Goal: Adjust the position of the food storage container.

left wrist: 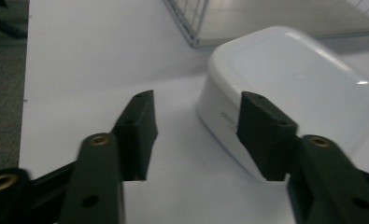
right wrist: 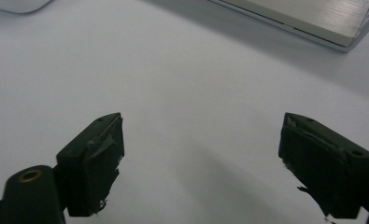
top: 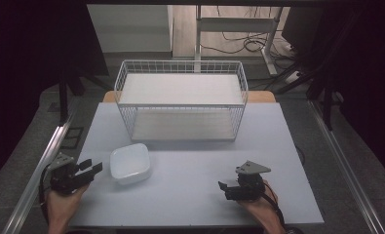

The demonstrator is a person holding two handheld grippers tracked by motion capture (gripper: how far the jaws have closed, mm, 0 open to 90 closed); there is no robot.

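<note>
Scene: white table [top: 190,195] fills centre of the high view; dark floor around it, metal rail down the left edge.
Container: white rounded-square container [top: 130,163] lies upside down on table, lower left of centre in high view, in front of the rack's left corner, apart from it.
Container, left gripper view: same container [left wrist: 294,84] sits upper right of frame, flat base up, glossy, slightly blurred.
Left gripper: left gripper [top: 93,169] at lower left of high view, held in a hand [top: 63,204] coming in from bottom edge; tips point right toward container, just beside its left side.
Left jaws: apart, nothing clamped; in left gripper view [left wrist: 197,135] the right jaw overlaps container's near corner, left jaw over bare table. Contact w/ container: can't tell.
Right gripper: right gripper [top: 222,187] at lower right of high view, grey three-cornered plate on top, hand under it at bottom edge; well apart from container.
Right jaws: wide apart, bare table between them in right gripper view [right wrist: 202,154]; pads look worn, frayed tape at edges.
Rack: white wire rack [top: 180,100] w/ two shelves stands at far centre of table, upper middle of high view; its lower corner shows at top of both gripper views.
Background: cables & a desk frame on floor, top of high view.
</note>
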